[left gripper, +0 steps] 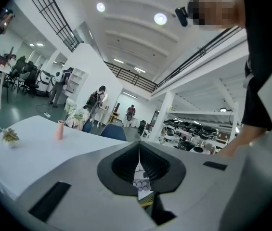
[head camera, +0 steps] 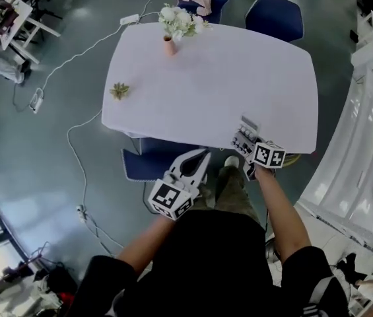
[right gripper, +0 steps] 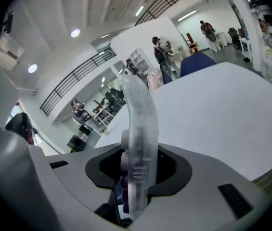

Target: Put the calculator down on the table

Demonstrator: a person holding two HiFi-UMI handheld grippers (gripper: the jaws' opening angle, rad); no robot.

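The right gripper (right gripper: 136, 172) pinches the calculator (right gripper: 138, 124) edge-on by its near end at the table's (head camera: 206, 84) near right edge (probably light, stiff, slick plastic), while the left gripper (left gripper: 139, 153) is closed and empty.

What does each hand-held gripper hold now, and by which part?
Right hand-held gripper: the calculator, clamped at its near end. Left hand-held gripper: nothing, jaws together.

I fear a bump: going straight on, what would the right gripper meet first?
Likely the white table, the calculator in the right gripper touching first; height above the top is unclear.
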